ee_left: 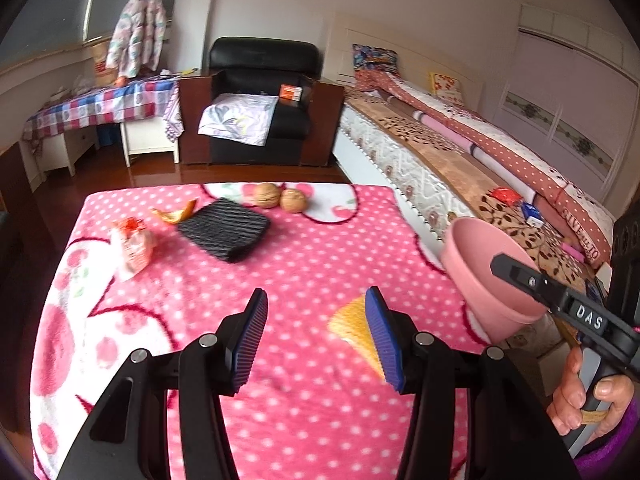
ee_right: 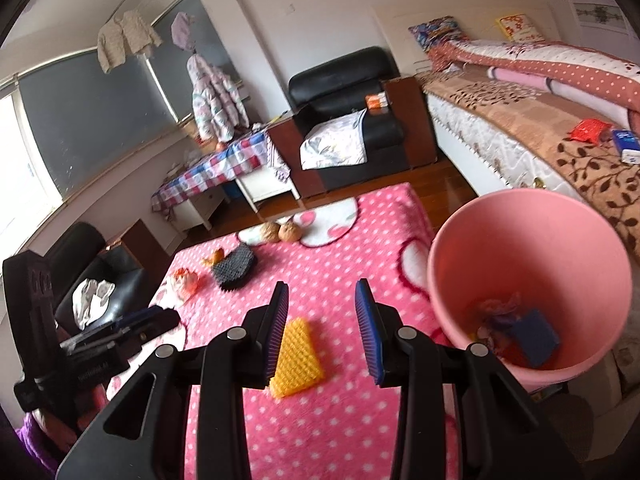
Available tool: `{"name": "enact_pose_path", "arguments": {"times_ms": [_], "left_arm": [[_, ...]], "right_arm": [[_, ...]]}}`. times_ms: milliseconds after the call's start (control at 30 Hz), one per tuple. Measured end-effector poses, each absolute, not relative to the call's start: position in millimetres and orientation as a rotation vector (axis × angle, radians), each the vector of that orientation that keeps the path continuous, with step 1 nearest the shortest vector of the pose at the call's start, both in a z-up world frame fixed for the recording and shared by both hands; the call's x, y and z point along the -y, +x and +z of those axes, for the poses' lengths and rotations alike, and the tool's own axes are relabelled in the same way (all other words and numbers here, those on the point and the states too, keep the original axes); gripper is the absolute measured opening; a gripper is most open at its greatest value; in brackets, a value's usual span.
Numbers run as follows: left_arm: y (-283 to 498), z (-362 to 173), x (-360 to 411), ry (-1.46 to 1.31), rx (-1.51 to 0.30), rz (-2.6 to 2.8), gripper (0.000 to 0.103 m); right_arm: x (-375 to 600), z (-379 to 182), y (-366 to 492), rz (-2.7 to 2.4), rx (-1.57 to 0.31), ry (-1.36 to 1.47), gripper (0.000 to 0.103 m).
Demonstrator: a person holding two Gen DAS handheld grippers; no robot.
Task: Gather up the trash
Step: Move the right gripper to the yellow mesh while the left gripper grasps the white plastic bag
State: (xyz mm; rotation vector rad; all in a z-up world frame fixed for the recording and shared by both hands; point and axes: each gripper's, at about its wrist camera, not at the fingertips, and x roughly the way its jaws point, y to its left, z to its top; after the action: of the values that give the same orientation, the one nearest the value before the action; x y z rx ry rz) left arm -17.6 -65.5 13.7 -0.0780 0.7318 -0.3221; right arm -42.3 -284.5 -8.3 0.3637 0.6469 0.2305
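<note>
Hovering over the pink dotted blanket (ee_right: 320, 432), the right gripper (ee_right: 322, 330) held its jaws apart and empty, the yellow foam piece (ee_right: 296, 364) lying just below them, untouched. The left gripper (ee_left: 316, 336) was likewise spread and held nothing. The pink bin (ee_right: 532, 240) stood just right, some trash already inside. Further off lay black foam netting (ee_left: 224, 232), an orange peel (ee_left: 178, 212), a crumpled wrapper (ee_left: 132, 244) and two walnuts (ee_left: 280, 198). A closing pinch might snag the plush blanket, or squash the light foam so it slipped free.

Home bedroom, made bed (ee_left: 460, 148), black armchair (ee_left: 264, 92), hanging jacket (ee_left: 138, 28)
</note>
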Motion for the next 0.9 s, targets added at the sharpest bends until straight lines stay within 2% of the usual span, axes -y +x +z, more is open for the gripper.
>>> {"name": "enact_pose_path", "arguments": {"times_ms": [467,900], "left_arm": [[6.5,-0.7,-9.2,-0.106,-0.726,-0.123,0.05],[81.0,-34.9,-77.1,-0.13,-0.808,0.047,0.05]], "right_arm": [[247.1,-34.3,-30.8,0.337,-0.754,0.284,0.035],[232.1,-50.3,-17.9,0.361,-0.831,0.267,0.035]]}}
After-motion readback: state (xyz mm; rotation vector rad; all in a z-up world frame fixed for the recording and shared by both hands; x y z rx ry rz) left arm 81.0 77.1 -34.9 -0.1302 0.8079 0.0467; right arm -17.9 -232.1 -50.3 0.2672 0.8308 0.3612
